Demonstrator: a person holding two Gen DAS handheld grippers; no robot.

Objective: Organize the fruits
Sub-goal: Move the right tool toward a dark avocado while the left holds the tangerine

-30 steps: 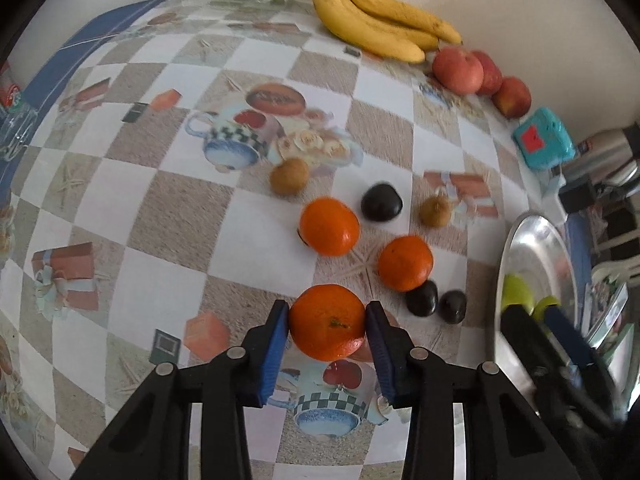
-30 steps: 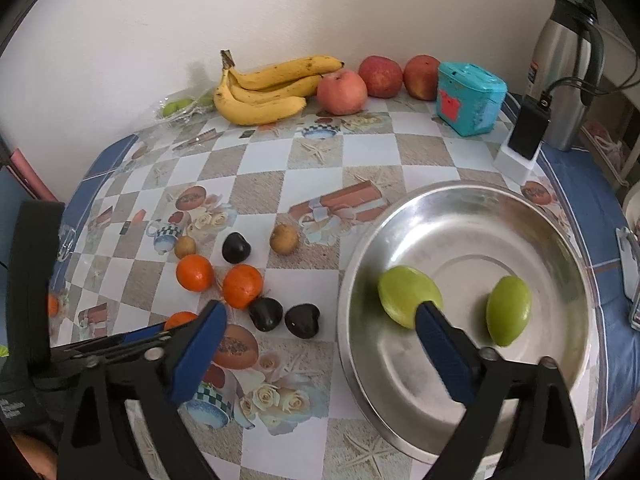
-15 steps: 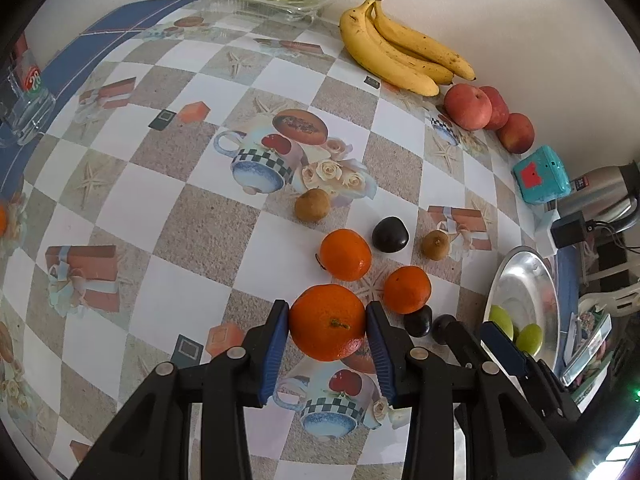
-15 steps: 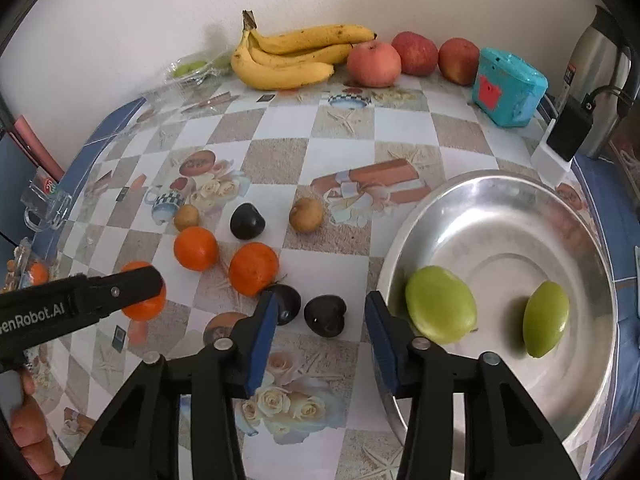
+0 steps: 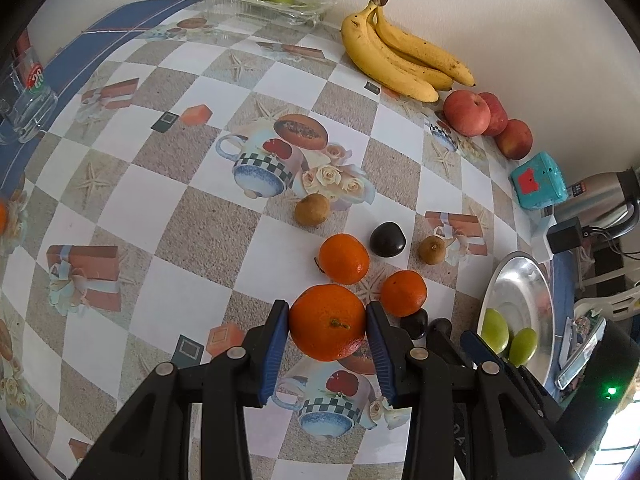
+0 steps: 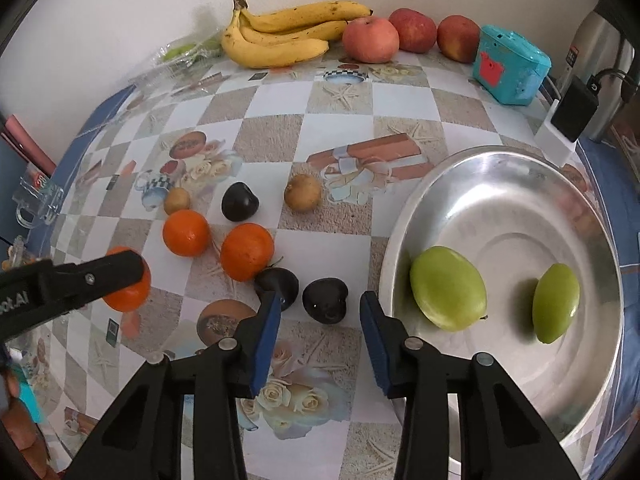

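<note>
My left gripper [image 5: 327, 322] is shut on an orange [image 5: 327, 321] and holds it above the table; it also shows in the right wrist view [image 6: 128, 284]. Two more oranges [image 6: 186, 233] [image 6: 247, 251] lie on the table with three dark plums [image 6: 240, 201] [image 6: 280, 282] [image 6: 325, 300] and two brown kiwis [image 6: 303, 192] [image 6: 177, 200]. My right gripper [image 6: 320, 316] is open and empty, its fingers either side of the nearest plum. A steel bowl [image 6: 516, 184] on the right holds two green fruits [image 6: 448, 288] [image 6: 555, 303].
Bananas [image 6: 280, 36] and three apples [image 6: 371, 39] line the back wall. A teal box [image 6: 510, 65], a black charger [image 6: 574, 109] and a steel kettle [image 5: 592, 200] stand at the back right. A clear tray of green fruit [image 5: 272, 0] sits back left, a glass mug [image 5: 28, 96] at the left edge.
My right gripper has narrowed its opening and moved left from over the bowl to around the plum. My left gripper has lifted the orange higher off the table.
</note>
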